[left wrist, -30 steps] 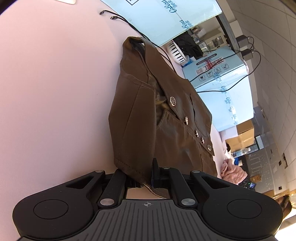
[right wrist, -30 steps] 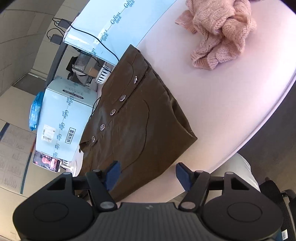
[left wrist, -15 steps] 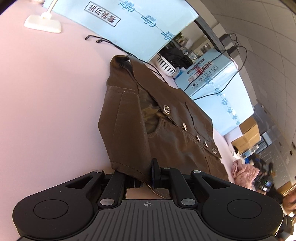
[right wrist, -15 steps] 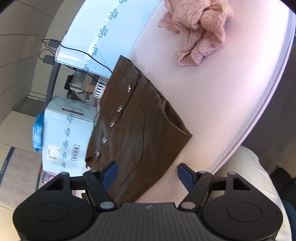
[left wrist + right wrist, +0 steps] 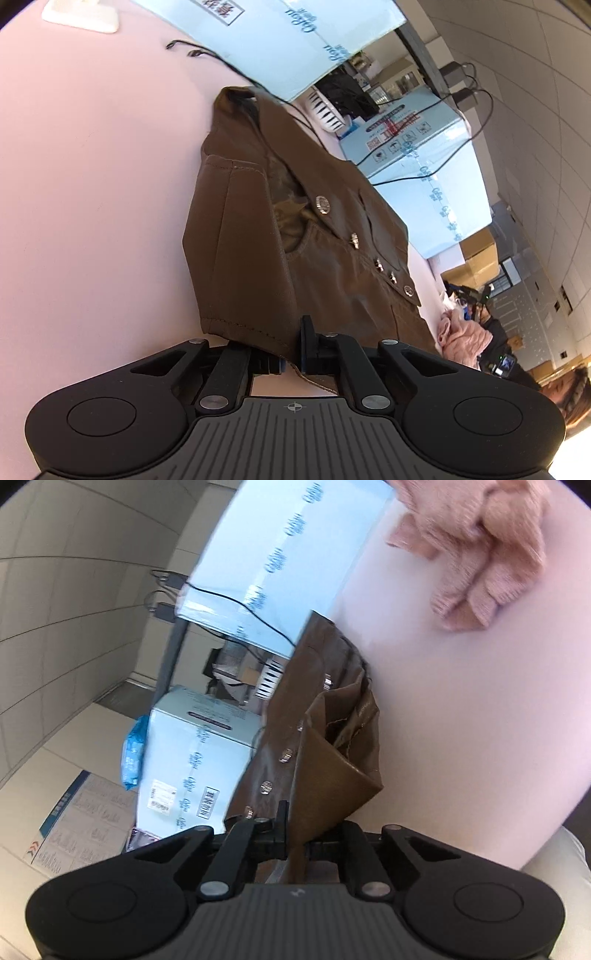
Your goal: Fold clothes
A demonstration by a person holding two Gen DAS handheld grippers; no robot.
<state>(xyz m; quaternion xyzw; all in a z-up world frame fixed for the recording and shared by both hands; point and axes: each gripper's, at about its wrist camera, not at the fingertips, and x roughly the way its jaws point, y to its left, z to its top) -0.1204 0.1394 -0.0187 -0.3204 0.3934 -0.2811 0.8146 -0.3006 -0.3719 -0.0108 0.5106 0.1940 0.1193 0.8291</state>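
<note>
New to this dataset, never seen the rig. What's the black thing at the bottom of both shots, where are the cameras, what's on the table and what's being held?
No robot arm here: a person holds a two-finger gripper in each hand. Each carries a fisheye camera looking forward along its fingers, so the black body at the bottom is the gripper itself.

Left wrist view: the left gripper is shut on the near hem of a brown jacket with metal buttons, lying on the pink table.

Right wrist view, blurred: the right gripper is shut on another edge of the same jacket, lifted so the lining shows. A pink knit sweater lies crumpled farther off. Blue-white cartons stand behind.

Pink table [image 5: 92, 221], blue boxes [image 5: 192, 760], tiled wall [image 5: 74, 572].
</note>
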